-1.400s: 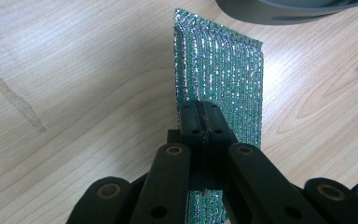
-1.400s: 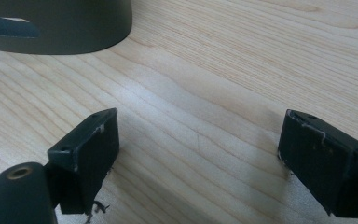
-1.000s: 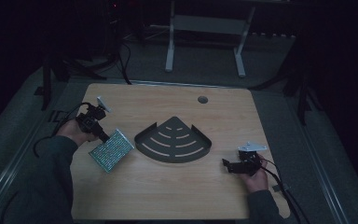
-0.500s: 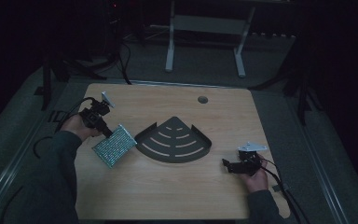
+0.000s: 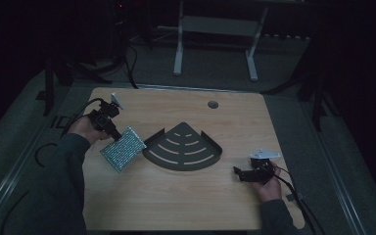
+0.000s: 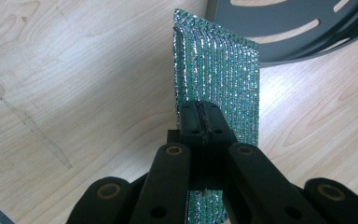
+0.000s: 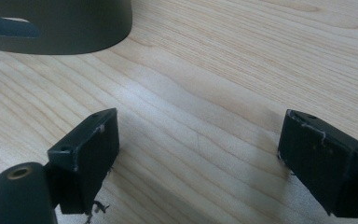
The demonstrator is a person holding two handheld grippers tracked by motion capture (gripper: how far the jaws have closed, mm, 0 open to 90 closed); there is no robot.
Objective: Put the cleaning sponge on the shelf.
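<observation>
From the high view, your left gripper (image 5: 111, 131) has the sparkly green sponge (image 5: 123, 149) clamped and tilted just left of the dark quarter-round shelf (image 5: 183, 147), so the pickup looks done and the placing is probably left; your right gripper (image 5: 245, 174) sits low, right of the shelf. In the left gripper view, the jaws pinch the sponge (image 6: 219, 79) edge-on, shelf (image 6: 298, 28) beyond. In the right gripper view, the jaws stand wide and empty over the table (image 7: 223, 70), near the shelf (image 7: 60, 28).
</observation>
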